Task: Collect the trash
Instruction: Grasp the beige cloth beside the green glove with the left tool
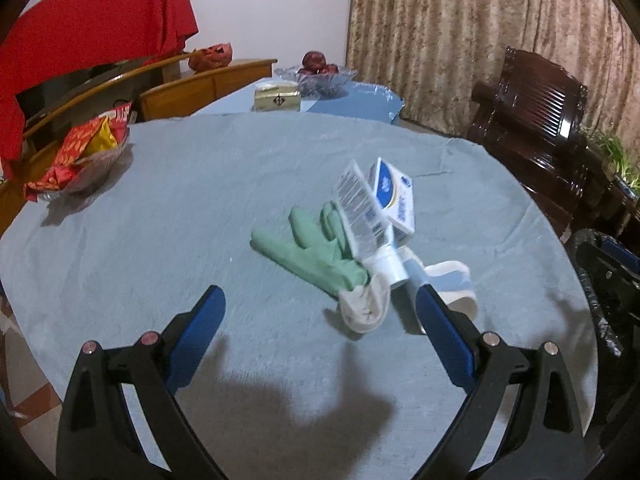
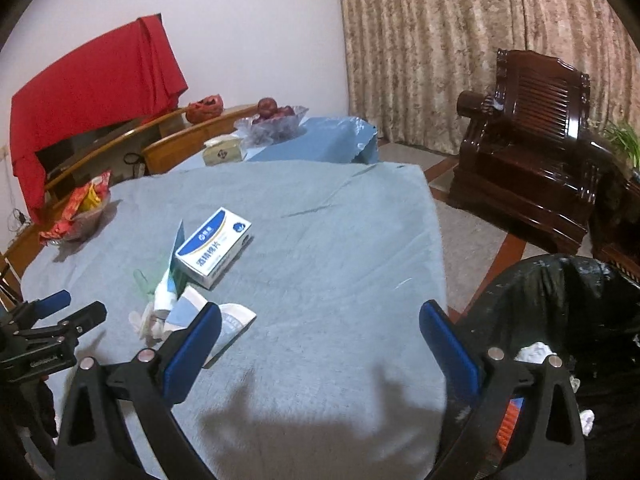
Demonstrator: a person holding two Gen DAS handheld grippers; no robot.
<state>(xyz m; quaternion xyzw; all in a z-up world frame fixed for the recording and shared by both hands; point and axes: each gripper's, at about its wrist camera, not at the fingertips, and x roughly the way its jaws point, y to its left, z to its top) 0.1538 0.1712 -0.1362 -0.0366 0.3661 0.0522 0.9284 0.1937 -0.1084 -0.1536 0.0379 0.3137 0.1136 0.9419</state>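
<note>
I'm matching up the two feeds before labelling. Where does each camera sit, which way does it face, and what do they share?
Left wrist: on the left gripper, low over the table, facing the green glove and tube; its own open fingers show.
Right wrist: on the right gripper, facing the table's right edge and bin; its open fingers and the left gripper show.
Shared: box, glove, tube, armchair.

Right gripper jaws wide apart, blue-white box on table, black-lined bin (rightward)

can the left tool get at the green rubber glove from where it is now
Probably yes: the left tool is open and empty, and the green rubber glove lies just ahead with bare cloth between, though a white tube overlaps its cuff end.
</note>
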